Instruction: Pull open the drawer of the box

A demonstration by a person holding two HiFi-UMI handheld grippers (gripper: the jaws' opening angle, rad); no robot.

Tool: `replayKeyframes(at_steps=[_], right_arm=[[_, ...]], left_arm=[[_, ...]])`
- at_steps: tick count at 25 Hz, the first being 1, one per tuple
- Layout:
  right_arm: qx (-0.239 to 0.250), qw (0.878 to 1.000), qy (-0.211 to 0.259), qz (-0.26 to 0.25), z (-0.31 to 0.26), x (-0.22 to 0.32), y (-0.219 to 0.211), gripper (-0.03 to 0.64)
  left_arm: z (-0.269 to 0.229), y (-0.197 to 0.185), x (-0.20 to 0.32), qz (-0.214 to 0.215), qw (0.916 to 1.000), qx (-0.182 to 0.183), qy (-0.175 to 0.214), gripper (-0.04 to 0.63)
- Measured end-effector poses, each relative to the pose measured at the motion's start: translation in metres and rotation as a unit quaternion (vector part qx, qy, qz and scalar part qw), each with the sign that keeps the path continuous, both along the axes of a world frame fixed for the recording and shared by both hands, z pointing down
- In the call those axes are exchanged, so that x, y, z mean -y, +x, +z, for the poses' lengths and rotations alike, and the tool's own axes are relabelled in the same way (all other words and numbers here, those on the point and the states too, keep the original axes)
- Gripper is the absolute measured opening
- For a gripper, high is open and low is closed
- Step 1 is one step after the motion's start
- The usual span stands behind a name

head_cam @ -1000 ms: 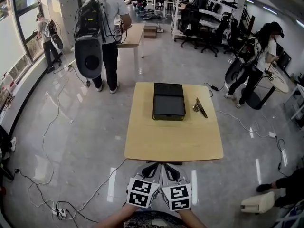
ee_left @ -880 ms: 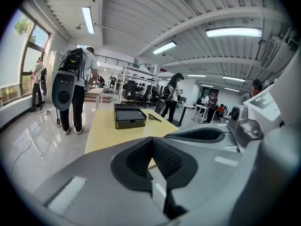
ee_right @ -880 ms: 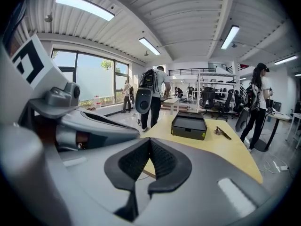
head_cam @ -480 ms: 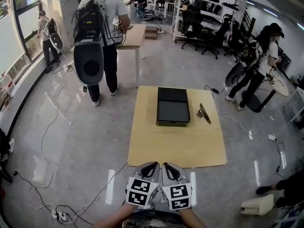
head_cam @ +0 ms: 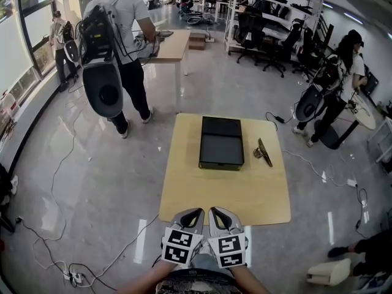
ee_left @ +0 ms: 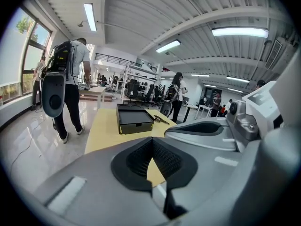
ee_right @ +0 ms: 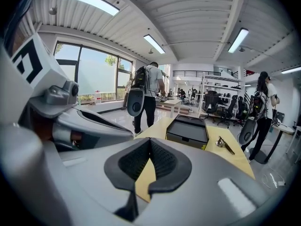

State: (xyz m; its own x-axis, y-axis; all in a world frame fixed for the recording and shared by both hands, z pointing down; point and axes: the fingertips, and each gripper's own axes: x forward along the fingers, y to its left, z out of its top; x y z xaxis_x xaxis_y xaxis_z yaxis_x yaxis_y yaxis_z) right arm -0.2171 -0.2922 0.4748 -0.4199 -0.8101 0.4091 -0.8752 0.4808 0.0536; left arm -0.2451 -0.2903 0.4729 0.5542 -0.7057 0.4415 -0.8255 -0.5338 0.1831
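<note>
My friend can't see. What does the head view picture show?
A black box sits on a wooden table, with a small metal object to its right. The left gripper and right gripper hover shut over the table's near edge, holding nothing.

— Pose?
— Left gripper point(head_cam: 191, 215) and right gripper point(head_cam: 218, 215) were held side by side, low before the body, nearly touching, pointed forward, forearms point(head_cam: 147, 280) drawn in.
— Jaws?
— Both pairs were seen pressed together, with nothing gripped between.
</note>
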Motion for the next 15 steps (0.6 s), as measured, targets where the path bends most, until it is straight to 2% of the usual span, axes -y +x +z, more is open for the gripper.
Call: replayKeyframes(at_steps=[6,8,11,12,15], right_arm=[[-0.024,1.000,0.004,-0.014,0.025,0.176,0.140,0.005],[-0.036,0.999,0.002,-0.018,0.019,0.265,0.211,0.005],[-0.072,0.997,-0.001,-0.022,0.010,0.428,0.336,0.005],[-0.082,0.996,0.001,-0.024,0.019,0.458,0.355,0.005],[-0.108,0.993,0.009,-0.035,0.065,0.485,0.345,0.005]], left_arm=[[0.026,0.137,0.175,-0.012,0.9999,0.003,-0.006,0.014],[0.019,0.207,0.262,-0.013,0.9999,0.003,-0.010,0.014],[0.009,0.326,0.422,-0.018,0.9997,0.006,-0.015,0.014],[0.018,0.343,0.451,-0.020,0.9996,0.007,-0.017,0.014],[0.062,0.332,0.474,-0.025,0.9995,0.010,-0.019,0.014]])
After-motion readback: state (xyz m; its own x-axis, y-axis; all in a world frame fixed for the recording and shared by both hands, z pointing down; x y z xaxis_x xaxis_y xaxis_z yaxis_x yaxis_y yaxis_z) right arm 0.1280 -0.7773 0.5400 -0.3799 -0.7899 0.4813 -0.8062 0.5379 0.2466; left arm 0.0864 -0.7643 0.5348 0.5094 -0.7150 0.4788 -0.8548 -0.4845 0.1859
